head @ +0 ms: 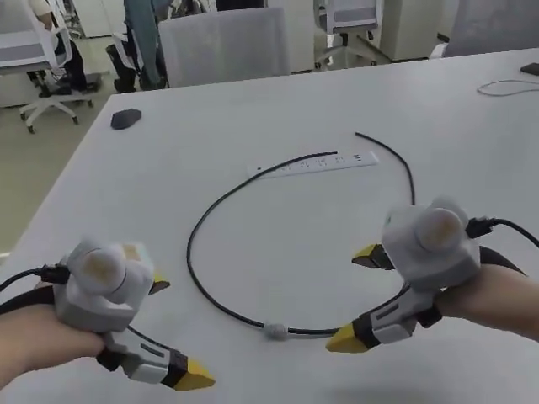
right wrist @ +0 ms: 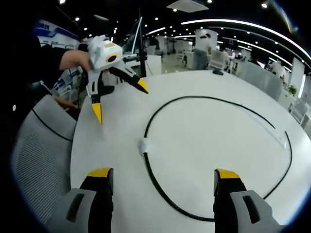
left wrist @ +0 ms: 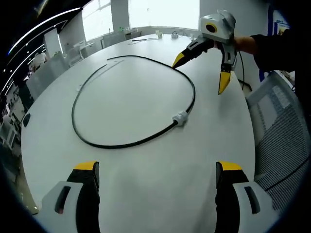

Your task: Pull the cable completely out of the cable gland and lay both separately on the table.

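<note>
Both jaw pairs are gaping empty; left gripper (head: 178, 332) and right gripper (head: 354, 296) flanking near cable gland (head: 274, 330), still on cable (head: 202, 223), probably for opposing pulls

Table (head: 278, 244) with cable (head: 189, 251), gland (head: 274, 331), mouse (head: 125, 119)

An open-plan office is shown. A large white desk (head: 278, 236) is flanked by a swivel chair (head: 32, 42) on castors and a grey chair (head: 223, 46), and a mesh-backed chair (left wrist: 282, 141) is seen at its edge. A power strip (head: 316, 164) and a mouse (head: 125, 119) are laid on it. A long strip light (right wrist: 228, 21) is seen overhead, and bright windows (left wrist: 163, 12) beyond.
</note>
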Demonstrator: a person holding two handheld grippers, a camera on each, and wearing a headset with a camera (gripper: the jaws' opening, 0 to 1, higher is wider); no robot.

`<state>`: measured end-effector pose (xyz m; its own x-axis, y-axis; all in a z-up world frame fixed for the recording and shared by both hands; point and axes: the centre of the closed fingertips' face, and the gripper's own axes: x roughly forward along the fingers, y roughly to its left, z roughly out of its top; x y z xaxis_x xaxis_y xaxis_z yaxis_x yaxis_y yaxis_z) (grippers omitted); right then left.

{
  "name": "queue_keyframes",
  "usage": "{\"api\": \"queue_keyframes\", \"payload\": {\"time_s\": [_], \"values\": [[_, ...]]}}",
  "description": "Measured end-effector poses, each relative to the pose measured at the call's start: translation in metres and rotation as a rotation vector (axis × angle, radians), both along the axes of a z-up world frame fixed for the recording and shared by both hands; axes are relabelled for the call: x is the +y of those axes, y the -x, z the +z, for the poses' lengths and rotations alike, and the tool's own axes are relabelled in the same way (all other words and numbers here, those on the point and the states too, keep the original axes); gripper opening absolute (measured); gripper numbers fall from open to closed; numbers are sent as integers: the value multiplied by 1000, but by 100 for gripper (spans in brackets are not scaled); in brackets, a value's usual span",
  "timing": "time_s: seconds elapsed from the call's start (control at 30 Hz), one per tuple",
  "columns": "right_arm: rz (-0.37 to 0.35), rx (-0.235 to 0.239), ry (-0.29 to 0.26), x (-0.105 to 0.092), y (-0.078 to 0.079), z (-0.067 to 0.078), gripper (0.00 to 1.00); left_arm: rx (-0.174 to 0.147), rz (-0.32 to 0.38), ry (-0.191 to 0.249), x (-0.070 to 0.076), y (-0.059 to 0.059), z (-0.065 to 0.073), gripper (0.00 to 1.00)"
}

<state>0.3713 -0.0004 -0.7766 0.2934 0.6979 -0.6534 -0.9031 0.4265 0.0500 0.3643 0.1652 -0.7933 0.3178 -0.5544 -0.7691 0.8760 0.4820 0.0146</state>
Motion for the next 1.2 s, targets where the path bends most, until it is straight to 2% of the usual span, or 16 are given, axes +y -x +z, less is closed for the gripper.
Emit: {"api": "queue_keyframes", "payload": {"time_s": [0.07, 0.17, 0.2, 0.23, 0.27, 0.3, 0.37, 0.47, 0.53, 0.6, 0.67, 0.77, 0.83, 0.93, 1.07, 1.2], "values": [[8, 0, -3, 5, 1, -3, 81, 6, 9, 9, 0, -1, -1, 99], [21, 1, -4, 14, 3, -9, 72, -3, 26, 72, -7, -4, 6, 99], [23, 1, -11, 18, 3, -11, 67, -14, 40, 88, -9, -6, 10, 99], [24, 5, -19, 22, 4, -13, 63, -42, 46, 101, -11, -10, 15, 99], [27, 19, -38, 29, 7, -16, 61, -50, 45, 108, -12, -10, 16, 99], [31, 28, -51, 34, 9, -18, 59, -62, 43, 159, -19, -10, 20, 99], [43, 17, -39, 41, 12, -27, 56, 17, 49, 178, -26, 4, 17, 99], [60, 2, -35, 51, 15, -33, 46, 8, 27, 169, -32, 11, 13, 99], [62, -7, -42, 57, 14, -35, 42, 6, 32, 191, -36, 13, 11, 99], [59, -2, -56, 63, 15, -35, 38, 44, 58, 258, -45, 19, 13, 99], [58, -11, -59, 66, 14, -35, 36, 50, 72, 307, -52, 23, 17, 99], [45, -17, -67, 69, 11, -36, 30, 39, 97, 346, -55, 22, 22, 98], [32, -21, -78, 70, 8, -36, 24, 37, 113, 376, -57, 23, 26, 93], [23, -16, -81, 70, 6, -38, 17, 71, 130, 407, -59, 26, 27, 89], [26, -6, -80, 73, 7, -42, 15, 61, 132, 397, -58, 28, 25, 88], [18, -25, -81, 75, 5, -43, 9, 75, 144, 403, -58, 30, 25, 82]]}}
